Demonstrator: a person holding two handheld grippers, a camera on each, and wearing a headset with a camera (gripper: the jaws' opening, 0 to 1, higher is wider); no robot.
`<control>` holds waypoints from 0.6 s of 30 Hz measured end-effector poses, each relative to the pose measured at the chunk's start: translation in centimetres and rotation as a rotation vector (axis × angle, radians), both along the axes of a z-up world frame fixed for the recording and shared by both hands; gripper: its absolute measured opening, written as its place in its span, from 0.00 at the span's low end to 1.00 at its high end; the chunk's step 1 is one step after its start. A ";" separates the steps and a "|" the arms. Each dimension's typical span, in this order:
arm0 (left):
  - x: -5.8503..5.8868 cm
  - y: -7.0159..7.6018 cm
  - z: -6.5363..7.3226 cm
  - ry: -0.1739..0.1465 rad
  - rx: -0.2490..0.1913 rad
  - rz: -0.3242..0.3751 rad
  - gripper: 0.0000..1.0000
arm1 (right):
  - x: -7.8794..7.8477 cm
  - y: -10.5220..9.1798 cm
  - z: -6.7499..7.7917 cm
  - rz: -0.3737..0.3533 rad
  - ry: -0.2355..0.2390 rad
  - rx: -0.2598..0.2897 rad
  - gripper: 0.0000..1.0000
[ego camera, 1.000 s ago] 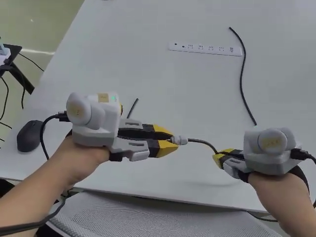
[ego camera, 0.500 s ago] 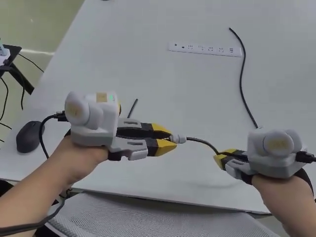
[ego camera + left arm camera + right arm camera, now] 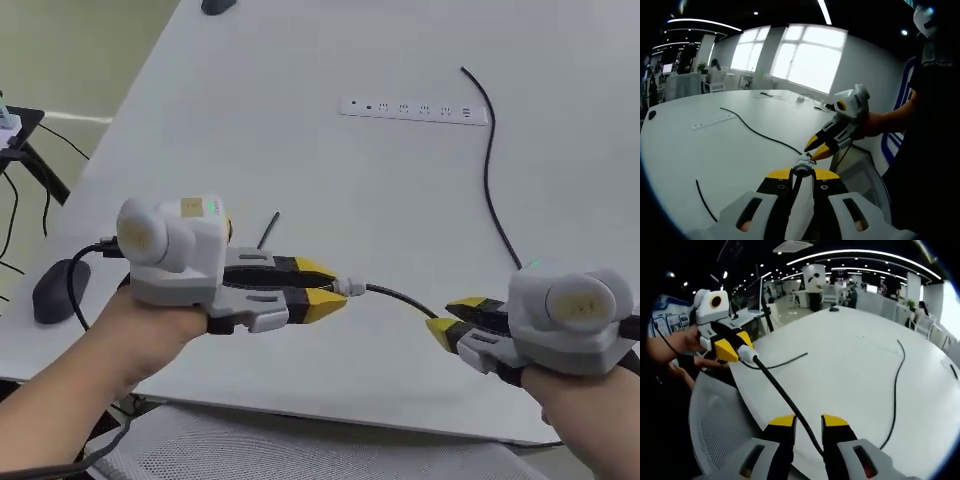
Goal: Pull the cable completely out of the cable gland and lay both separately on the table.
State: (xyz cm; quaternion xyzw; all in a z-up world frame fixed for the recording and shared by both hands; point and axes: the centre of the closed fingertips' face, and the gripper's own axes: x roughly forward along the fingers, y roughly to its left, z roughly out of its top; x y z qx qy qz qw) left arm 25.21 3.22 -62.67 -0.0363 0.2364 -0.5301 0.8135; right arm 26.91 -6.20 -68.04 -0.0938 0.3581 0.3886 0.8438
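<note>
Gland [image 3: 353, 288] sits clamped in left gripper [image 3: 336, 291], cable [image 3: 396, 296] in right gripper [image 3: 440, 326]; power strip [image 3: 415, 110] lies beyond.

The white table [image 3: 330, 180] runs broad and long, its near edge rounded. A white power strip [image 3: 415, 110] lies flat toward the far side. Just beside the strip's right end a long black cable [image 3: 488, 170] begins and curves across the top toward the near edge. A short black piece of cable [image 3: 267, 229] lies alone, well apart from the strip. A dark computer mouse [image 3: 52, 291] sits near the left edge – another small dark thing [image 3: 218, 6], too far off to identify, rests at the far end.
</note>
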 end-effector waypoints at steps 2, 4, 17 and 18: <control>0.0 0.0 0.0 0.004 -0.002 0.000 0.15 | -0.1 1.5 1.5 0.069 -0.041 0.029 0.20; 0.0 0.0 0.0 0.005 -0.002 -0.001 0.15 | -0.1 2.6 2.6 0.119 -0.078 0.048 0.24; -0.4 -0.4 -0.5 0.016 0.008 -0.022 0.15 | -1.2 6.9 3.5 0.357 -0.232 -0.092 0.18; -0.4 -0.3 -0.5 0.016 0.008 -0.022 0.15 | -1.2 6.9 3.4 0.361 -0.234 -0.095 0.15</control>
